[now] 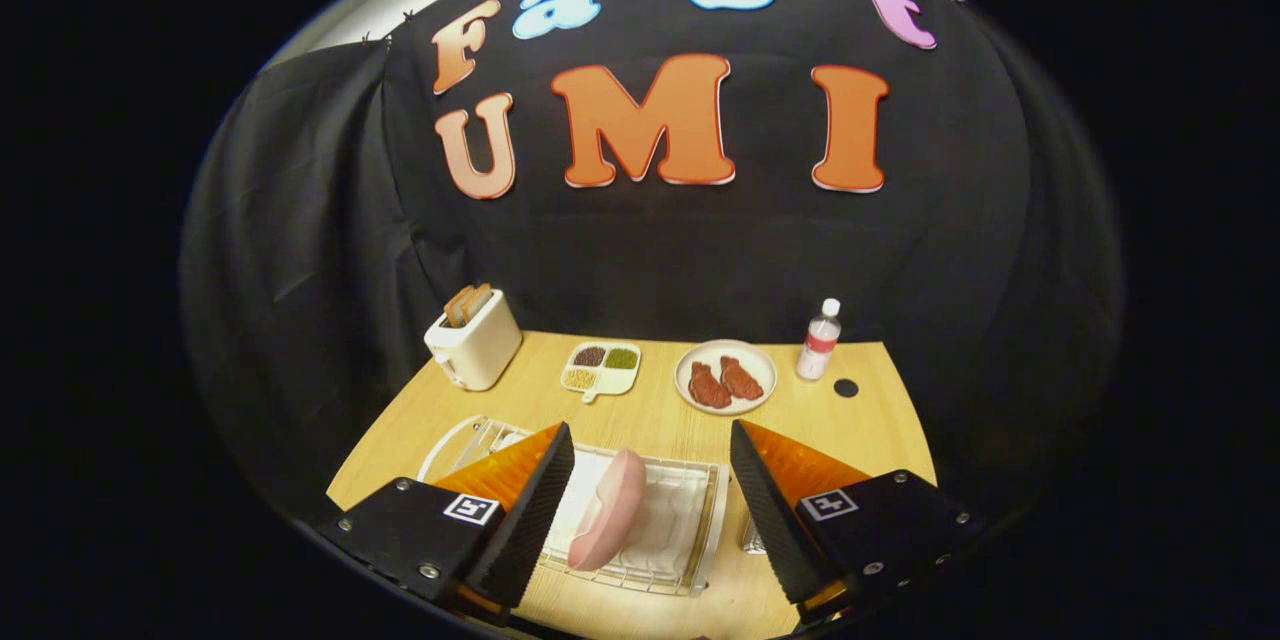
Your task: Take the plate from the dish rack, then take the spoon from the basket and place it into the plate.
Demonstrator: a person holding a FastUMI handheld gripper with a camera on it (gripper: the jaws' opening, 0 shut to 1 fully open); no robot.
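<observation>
A pink plate stands on edge in the white wire dish rack on the wooden table. My gripper hovers above the rack, open wide, and the plate lies between the two fingers, below and apart from them. The left finger covers part of the rack's left side. A small metal basket peeks out by the rack's right side, mostly hidden behind the right finger; I cannot make out a spoon in it.
At the back of the table stand a white toaster with bread slices, a divided dish of grains, a plate with two pieces of meat, a water bottle and a small black cap.
</observation>
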